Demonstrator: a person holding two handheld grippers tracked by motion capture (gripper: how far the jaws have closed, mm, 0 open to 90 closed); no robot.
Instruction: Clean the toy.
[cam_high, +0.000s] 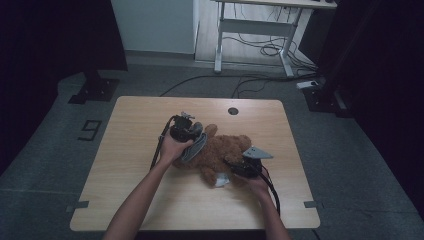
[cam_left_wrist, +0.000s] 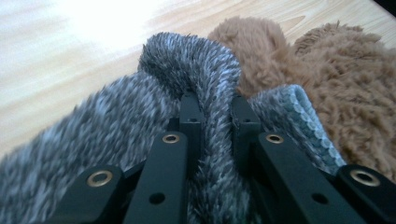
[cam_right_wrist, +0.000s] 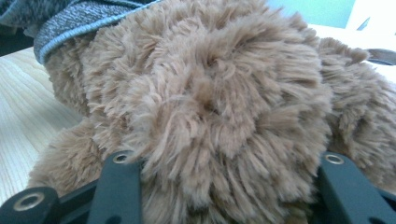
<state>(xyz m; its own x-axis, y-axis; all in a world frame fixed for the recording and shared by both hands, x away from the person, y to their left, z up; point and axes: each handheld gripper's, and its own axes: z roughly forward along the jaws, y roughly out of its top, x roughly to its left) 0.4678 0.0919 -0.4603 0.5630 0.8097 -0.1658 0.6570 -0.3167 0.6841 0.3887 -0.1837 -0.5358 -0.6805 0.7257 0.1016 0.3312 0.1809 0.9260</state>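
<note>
On the desk (cam_high: 150, 200), mid-surface, a brown teddy bear (cam_high: 222, 152) lay on its side, long axis running roughly left-right across the desk, slightly diagonal. A grey knit garment (cam_high: 192, 147) sat over the bear's left-hand end, partly on it.

Left claw (cam_high: 189, 131) was at that end, jaws nearly pressed together, pinching a fold of the grey knit garment (cam_left_wrist: 205, 93); in the left gripper view the fabric bunched up between the two black jaws, bear fur (cam_left_wrist: 336, 84) just beyond and to the right of the pinch. Right claw (cam_high: 240, 167) was at the bear's near, right-hand side, jaws partly spread and clamped around a thick lump of the teddy bear (cam_right_wrist: 210, 107); fur bulged between both jaws in the right gripper view. The garment's ribbed hem (cam_right_wrist: 70, 28) showed at the far upper left, well beyond the clamped part.

Key relation: garment lay on the left-claw side, away from the right claw, with the bear's long axis between the two. Likely step: working the garment along the bear, the left hand moving it and the right anchoring the body. Whether it was going on or coming off, cannot tell. Small white tag (cam_high: 221, 181) lay by the bear's near edge.
</note>
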